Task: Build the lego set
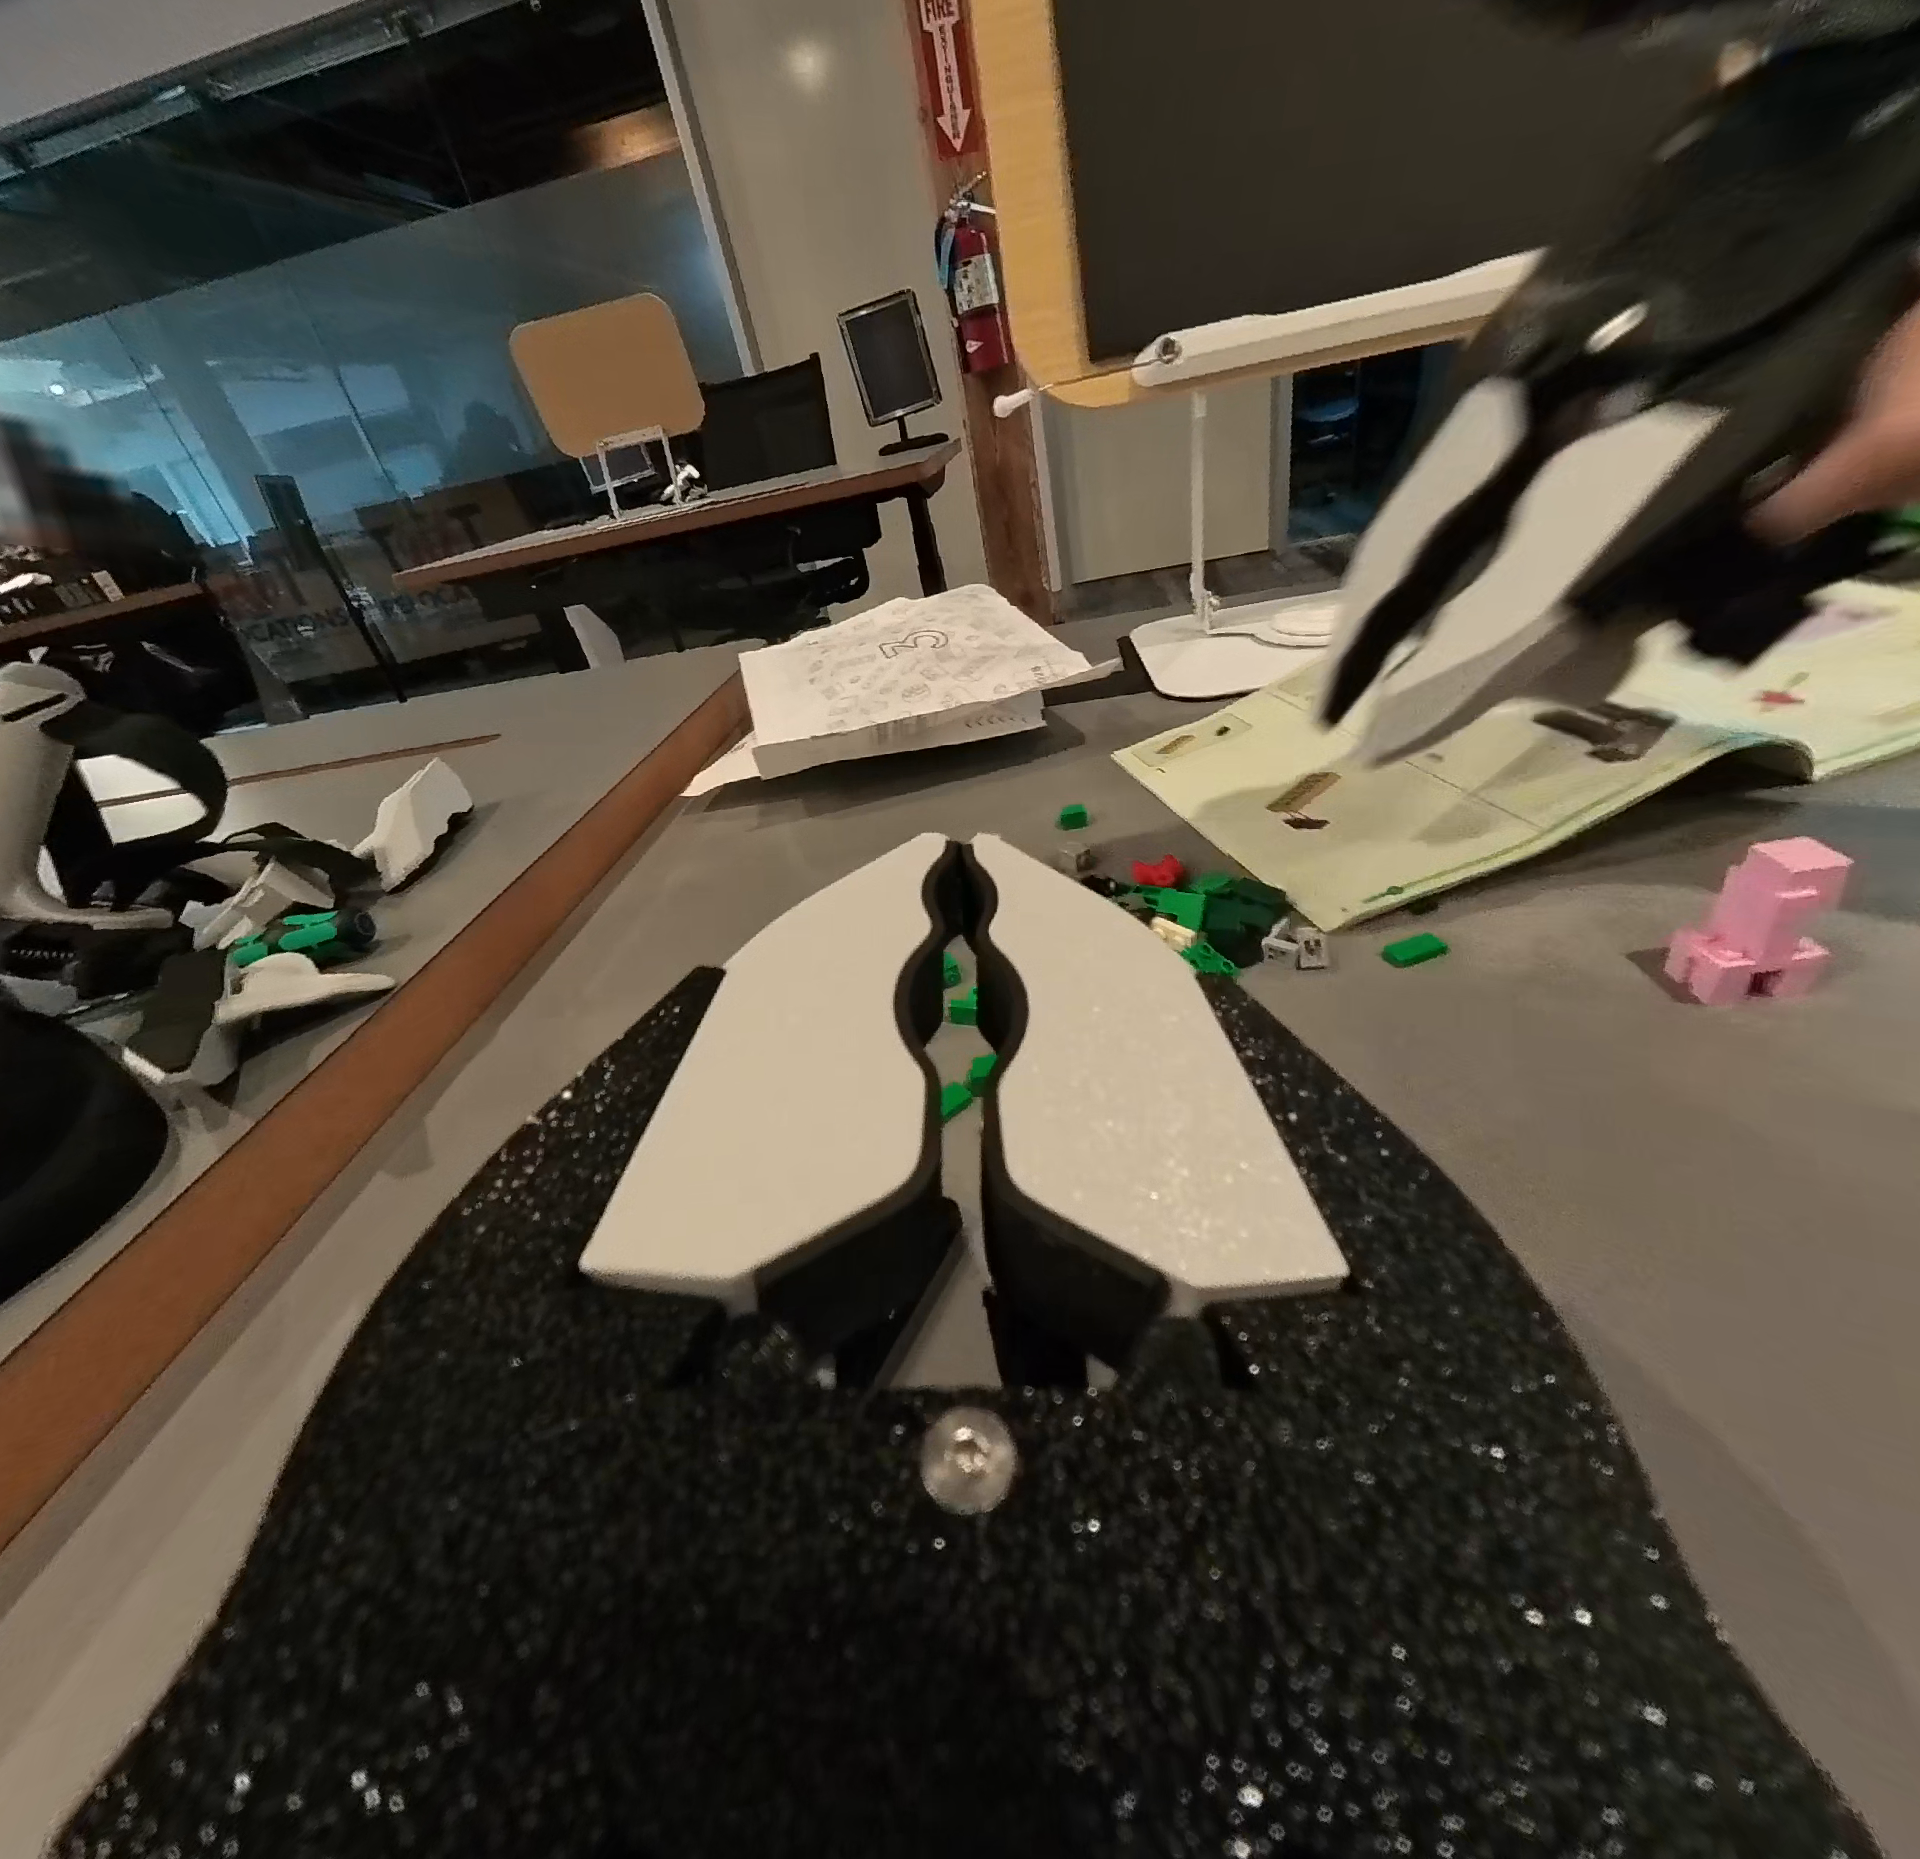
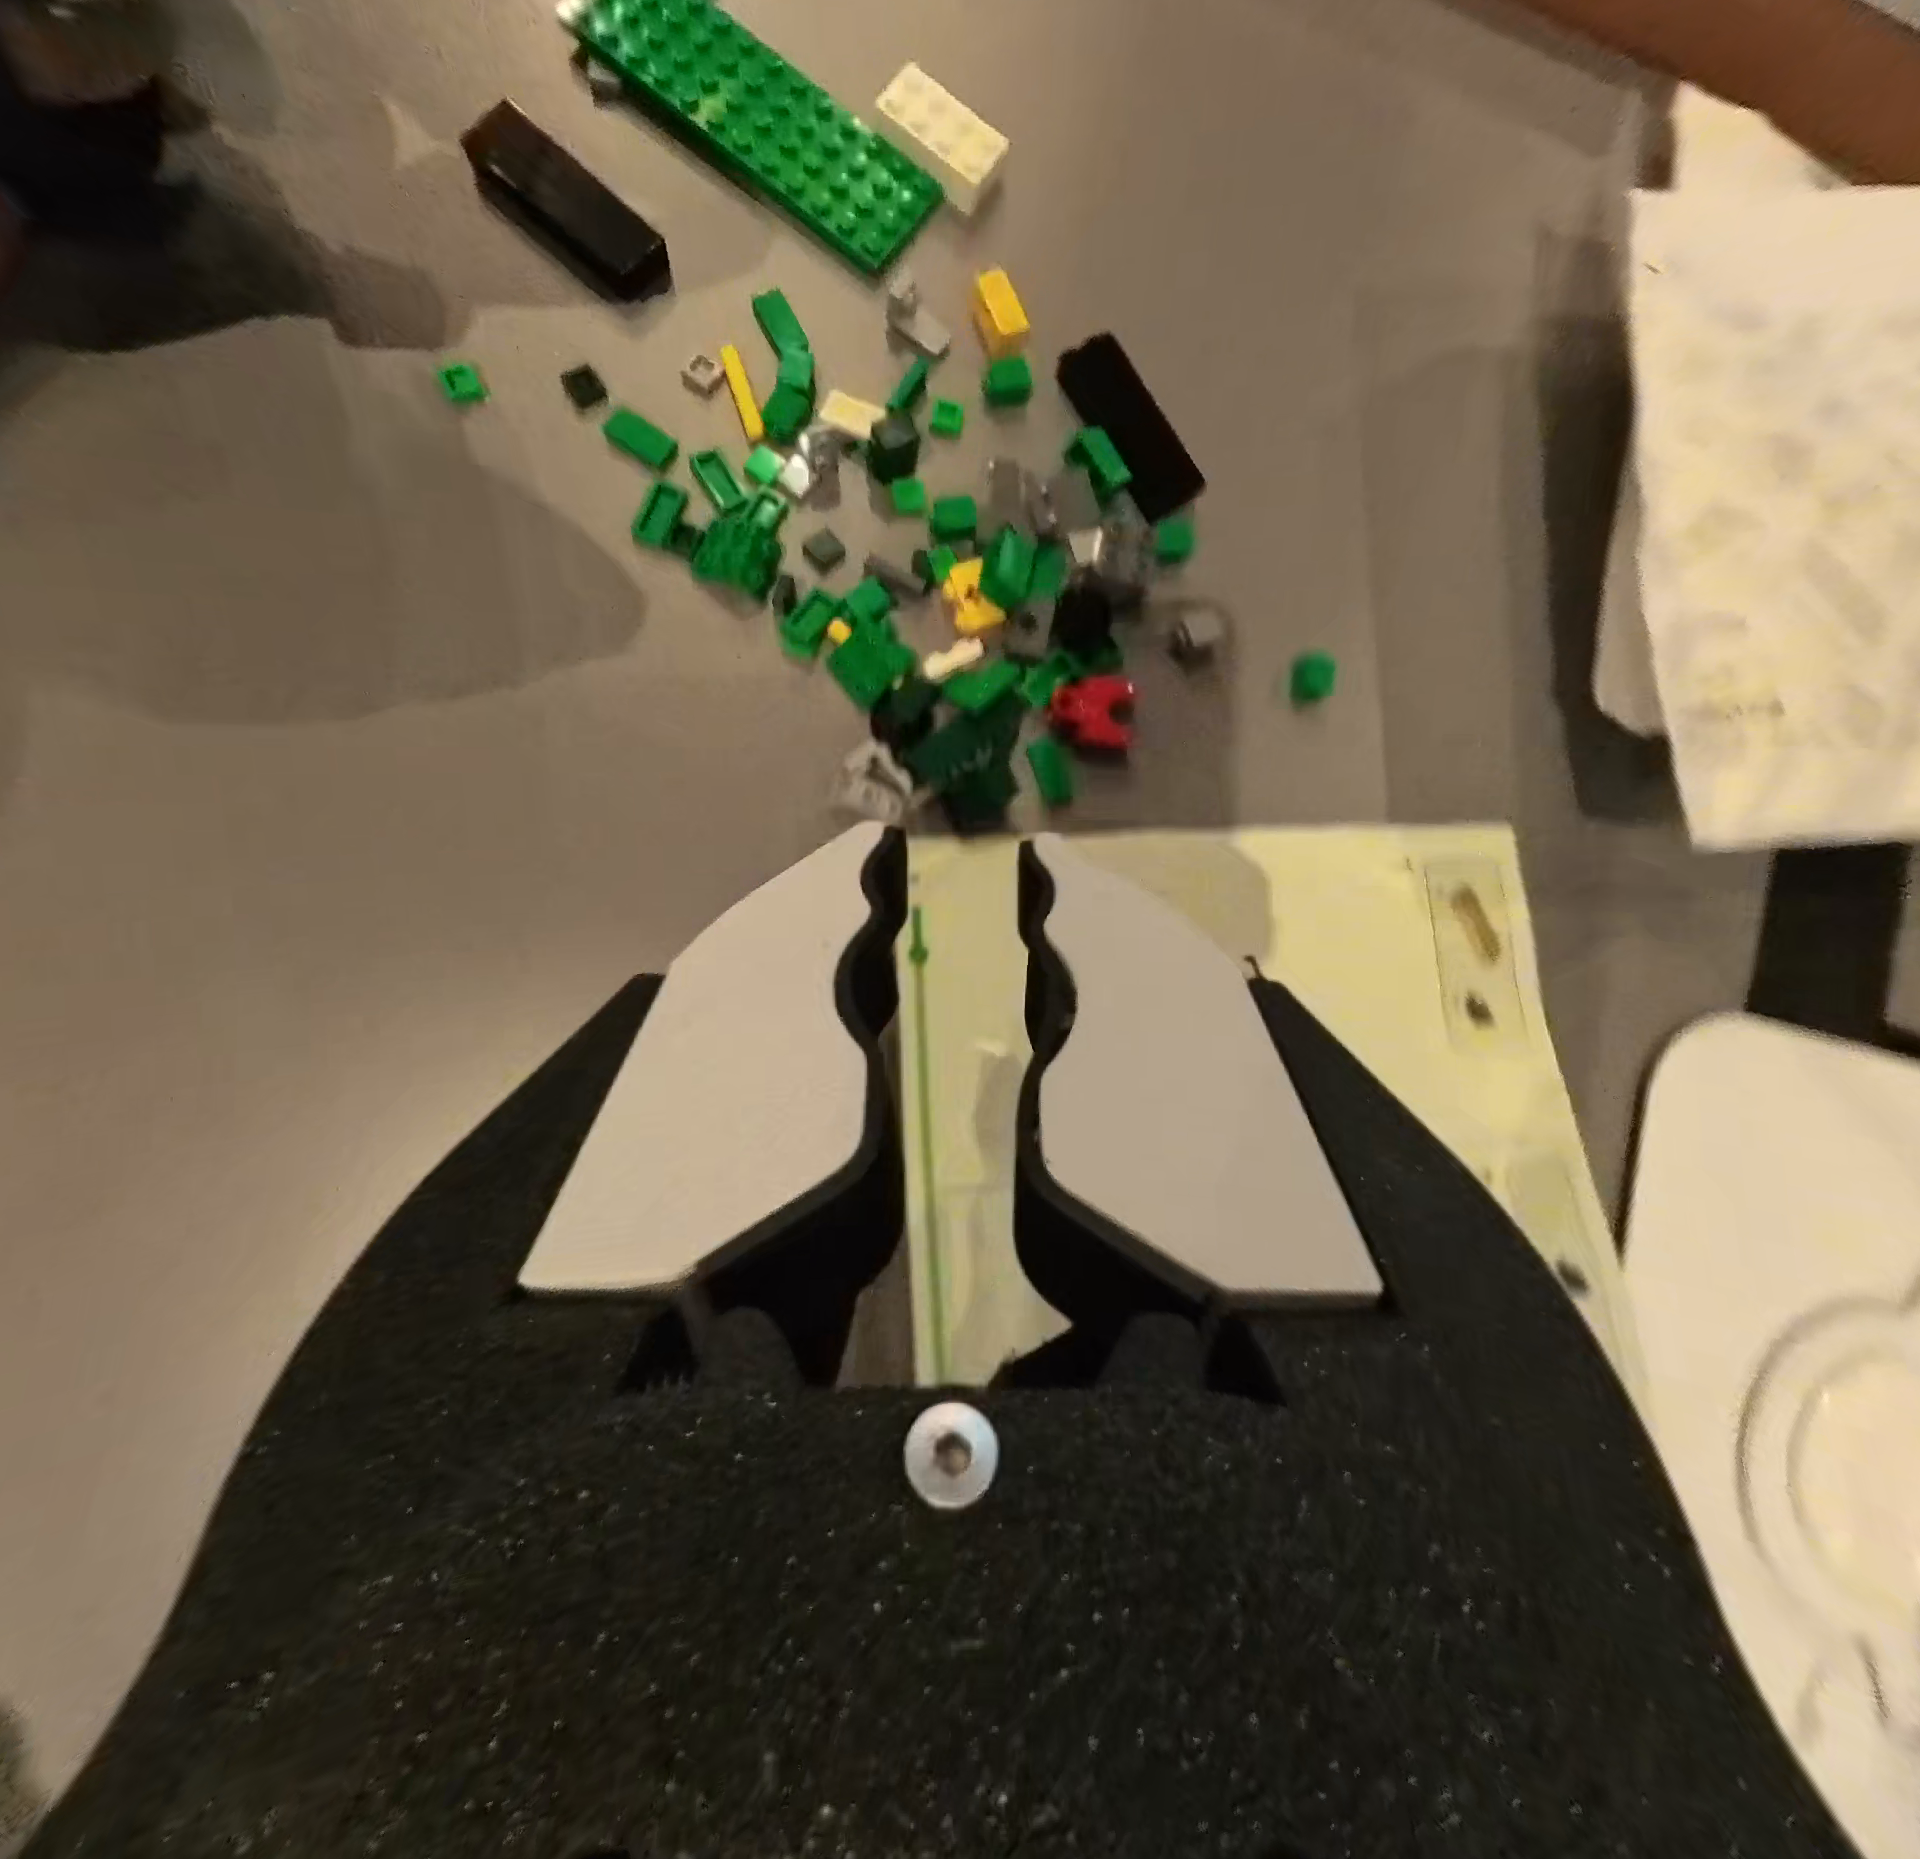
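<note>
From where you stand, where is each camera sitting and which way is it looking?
Left wrist view: sits on the left gripper, low over the grey table, looking level across it; own jaws nearly shut, right gripper aloft.
Right wrist view: sits on the right gripper, looking steeply down; own jaws open and empty.
Both show the brick pile and the instruction booklet.
</note>
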`<action>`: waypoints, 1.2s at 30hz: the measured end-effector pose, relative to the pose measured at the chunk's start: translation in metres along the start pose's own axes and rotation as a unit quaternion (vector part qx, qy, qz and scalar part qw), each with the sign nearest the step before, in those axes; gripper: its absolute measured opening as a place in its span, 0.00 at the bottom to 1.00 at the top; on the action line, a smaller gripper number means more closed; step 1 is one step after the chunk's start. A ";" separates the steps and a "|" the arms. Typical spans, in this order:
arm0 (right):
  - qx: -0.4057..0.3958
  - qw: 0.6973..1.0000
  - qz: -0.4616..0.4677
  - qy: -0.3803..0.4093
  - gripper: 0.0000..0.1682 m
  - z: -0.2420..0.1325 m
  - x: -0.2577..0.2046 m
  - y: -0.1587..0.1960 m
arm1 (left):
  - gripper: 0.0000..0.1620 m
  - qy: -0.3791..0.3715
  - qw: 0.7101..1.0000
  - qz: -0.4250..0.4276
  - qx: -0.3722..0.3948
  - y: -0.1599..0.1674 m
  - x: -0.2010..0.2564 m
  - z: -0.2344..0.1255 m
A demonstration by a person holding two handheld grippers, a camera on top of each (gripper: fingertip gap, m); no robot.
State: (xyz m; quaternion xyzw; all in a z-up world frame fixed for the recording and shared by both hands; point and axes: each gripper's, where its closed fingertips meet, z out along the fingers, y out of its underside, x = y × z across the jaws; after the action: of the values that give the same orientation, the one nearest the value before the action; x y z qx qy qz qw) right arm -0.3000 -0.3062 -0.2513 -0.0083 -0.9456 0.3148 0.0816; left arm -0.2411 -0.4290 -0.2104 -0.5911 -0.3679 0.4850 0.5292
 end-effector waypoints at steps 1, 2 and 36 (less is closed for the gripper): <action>-0.008 1.000 -0.011 -0.008 0.11 0.010 0.002 -0.004 | 0.00 -0.005 1.000 -0.003 0.000 0.000 -0.002 -0.001; -0.017 1.000 -0.024 -0.009 0.11 0.017 0.004 -0.006 | 0.00 -0.018 1.000 -0.002 -0.005 0.001 -0.006 -0.002; -0.154 0.978 -0.138 -0.030 0.06 0.106 0.032 -0.035 | 0.00 -0.039 0.999 -0.018 -0.011 0.003 -0.017 -0.002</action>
State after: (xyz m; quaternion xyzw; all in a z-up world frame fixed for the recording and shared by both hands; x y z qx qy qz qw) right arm -0.3477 -0.3951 -0.3092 0.1197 -0.9768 0.1513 0.0933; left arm -0.2436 -0.4464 -0.2107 -0.5707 -0.4044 0.4941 0.5164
